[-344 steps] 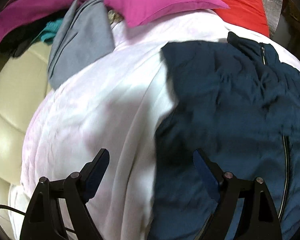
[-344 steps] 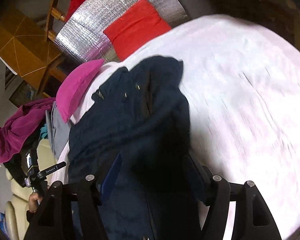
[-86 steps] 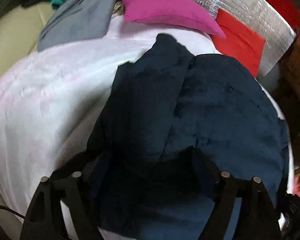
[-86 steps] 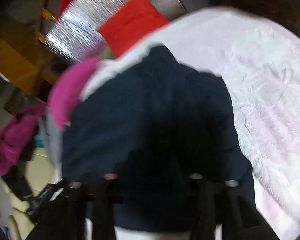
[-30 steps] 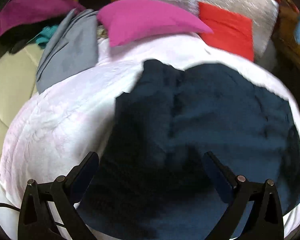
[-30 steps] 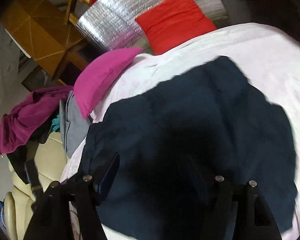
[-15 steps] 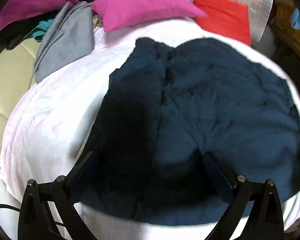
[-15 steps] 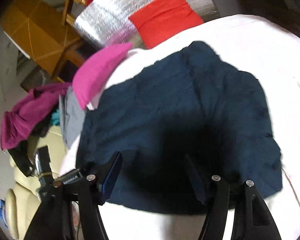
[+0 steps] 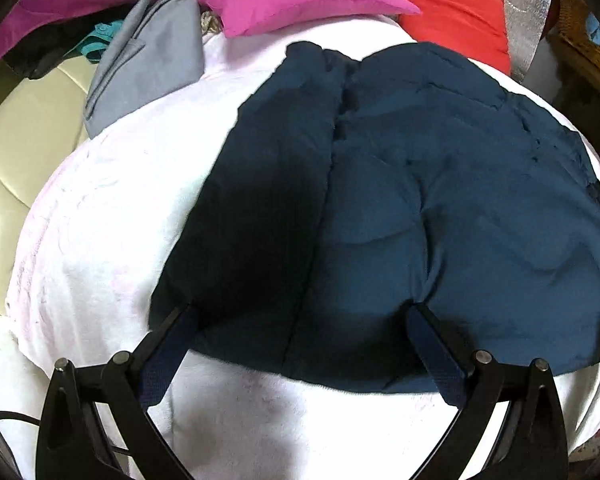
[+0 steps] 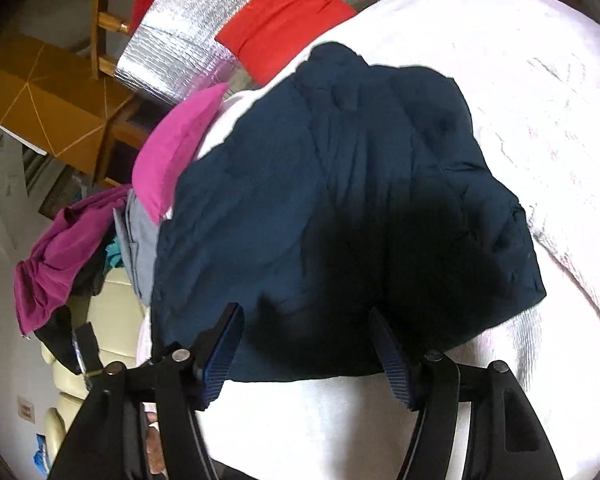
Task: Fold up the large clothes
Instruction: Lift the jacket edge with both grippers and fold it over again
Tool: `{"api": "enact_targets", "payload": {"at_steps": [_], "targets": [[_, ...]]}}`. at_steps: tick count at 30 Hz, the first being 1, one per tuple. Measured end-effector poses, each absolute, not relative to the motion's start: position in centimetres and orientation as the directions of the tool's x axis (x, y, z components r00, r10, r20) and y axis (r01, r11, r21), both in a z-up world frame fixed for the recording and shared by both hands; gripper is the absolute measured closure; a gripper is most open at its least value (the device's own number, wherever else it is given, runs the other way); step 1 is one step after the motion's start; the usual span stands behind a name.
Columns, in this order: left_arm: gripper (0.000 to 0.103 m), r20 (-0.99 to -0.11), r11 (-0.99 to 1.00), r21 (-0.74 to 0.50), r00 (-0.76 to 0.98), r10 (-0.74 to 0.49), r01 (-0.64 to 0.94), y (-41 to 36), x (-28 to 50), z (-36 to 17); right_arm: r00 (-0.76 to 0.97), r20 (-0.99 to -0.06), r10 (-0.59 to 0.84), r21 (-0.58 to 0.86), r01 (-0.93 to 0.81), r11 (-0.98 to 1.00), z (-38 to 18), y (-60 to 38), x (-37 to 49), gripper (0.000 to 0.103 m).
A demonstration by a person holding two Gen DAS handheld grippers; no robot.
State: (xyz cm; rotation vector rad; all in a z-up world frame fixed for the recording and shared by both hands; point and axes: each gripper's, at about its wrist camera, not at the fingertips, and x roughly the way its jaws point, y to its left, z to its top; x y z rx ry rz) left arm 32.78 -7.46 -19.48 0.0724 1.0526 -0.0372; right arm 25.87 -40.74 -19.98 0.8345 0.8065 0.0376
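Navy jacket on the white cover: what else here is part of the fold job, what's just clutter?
Job: navy jacket, left gripper, right gripper, white cover.

Clutter: pink pillow, red cushion, grey garment, magenta garment.

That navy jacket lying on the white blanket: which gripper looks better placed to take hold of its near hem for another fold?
Probably the left gripper: it is open with its fingertips over the navy jacket's near hem.

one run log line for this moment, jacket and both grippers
stage: mid-fold | navy jacket: folded, flat on white blanket | left gripper: open, empty | right gripper: open, empty
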Motion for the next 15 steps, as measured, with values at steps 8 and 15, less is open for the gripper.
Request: {"api": "enact_targets", "payload": {"at_steps": [8,15], "targets": [[0.0,-0.877,0.97,-0.22,0.457,-0.149,-0.105,-0.3,30.8,-19.4,0.753,-0.575,0.319,0.719,0.279,0.637,-19.2,-42.8,21.0,0.021],[0.0,-0.872,0.907,-0.386,0.387,-0.3,-0.168,2.0,31.6,-21.8,0.745,-0.575,0.339,0.764,0.341,0.548,-22.5,-44.0,20.9,0.02]]}}
